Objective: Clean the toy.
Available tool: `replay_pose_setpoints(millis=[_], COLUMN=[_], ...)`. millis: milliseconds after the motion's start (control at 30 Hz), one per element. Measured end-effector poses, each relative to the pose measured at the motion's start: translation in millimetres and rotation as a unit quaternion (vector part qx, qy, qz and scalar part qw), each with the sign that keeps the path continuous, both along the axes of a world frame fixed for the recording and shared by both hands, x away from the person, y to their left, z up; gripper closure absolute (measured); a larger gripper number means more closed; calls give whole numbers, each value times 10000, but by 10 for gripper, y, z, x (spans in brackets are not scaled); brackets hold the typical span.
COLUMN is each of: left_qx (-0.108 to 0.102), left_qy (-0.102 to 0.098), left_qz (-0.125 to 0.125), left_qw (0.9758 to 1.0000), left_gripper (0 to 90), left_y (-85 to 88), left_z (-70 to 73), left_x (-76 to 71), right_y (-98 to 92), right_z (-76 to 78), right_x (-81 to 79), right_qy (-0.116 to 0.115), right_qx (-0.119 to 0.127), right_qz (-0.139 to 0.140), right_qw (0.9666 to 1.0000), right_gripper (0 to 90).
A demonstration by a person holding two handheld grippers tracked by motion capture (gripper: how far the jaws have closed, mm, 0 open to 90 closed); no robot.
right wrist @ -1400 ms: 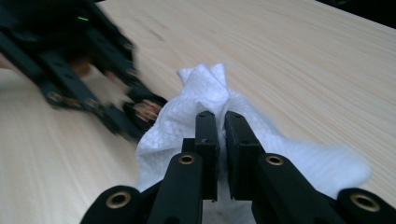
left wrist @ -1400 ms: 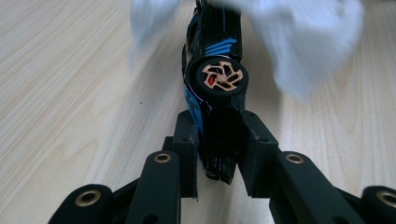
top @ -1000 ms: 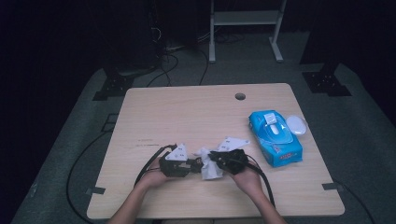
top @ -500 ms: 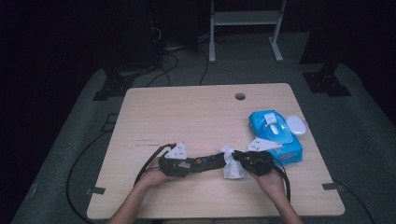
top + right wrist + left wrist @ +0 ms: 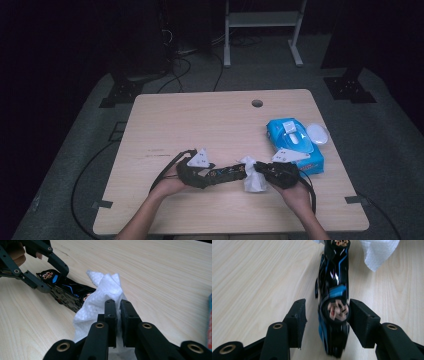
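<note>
One wipe [image 5: 253, 181] (rightward), one car [image 5: 226, 173]

We hold black grippers: the left gripper [image 5: 235, 171] and right gripper [image 5: 257, 167] each carry grey triangular plates, brass-ringed pivots on matte jaws, and black cables trailing toward the lower frame.

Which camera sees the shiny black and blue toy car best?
The left gripper view: the shiny black and blue toy car looms between open jaws. The right gripper view shows it partly behind white tissue; the high view, tiny.
</note>
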State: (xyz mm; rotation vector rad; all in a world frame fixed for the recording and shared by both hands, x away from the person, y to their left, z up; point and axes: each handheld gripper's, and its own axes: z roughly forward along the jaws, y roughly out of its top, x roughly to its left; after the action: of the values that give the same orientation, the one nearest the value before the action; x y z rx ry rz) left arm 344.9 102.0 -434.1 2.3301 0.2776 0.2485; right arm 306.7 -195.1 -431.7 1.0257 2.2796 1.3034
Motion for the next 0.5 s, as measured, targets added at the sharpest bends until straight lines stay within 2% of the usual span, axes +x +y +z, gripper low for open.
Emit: replay_pose_setpoints(millis=[233,400,500], left_qx=[313,540,663], left_qy=[11,96,48], left_qz=[-144,-190,-244], left_qw=[9994,9983,9975], left_gripper=[463,469,476], left_y=[-344,-552,-648], left_z=[54,52,60], left_x=[42,85,91], right_y=[-136,-143,-155], right_z=[11,-12,-18], right_x=[-45,-48,-43], right_qy=[-5,-2,17], right_qx=[27,10,41], right_qz=[-71,-33,-53], right_qw=[10000,10000,10000], right_gripper=[836,836,836])
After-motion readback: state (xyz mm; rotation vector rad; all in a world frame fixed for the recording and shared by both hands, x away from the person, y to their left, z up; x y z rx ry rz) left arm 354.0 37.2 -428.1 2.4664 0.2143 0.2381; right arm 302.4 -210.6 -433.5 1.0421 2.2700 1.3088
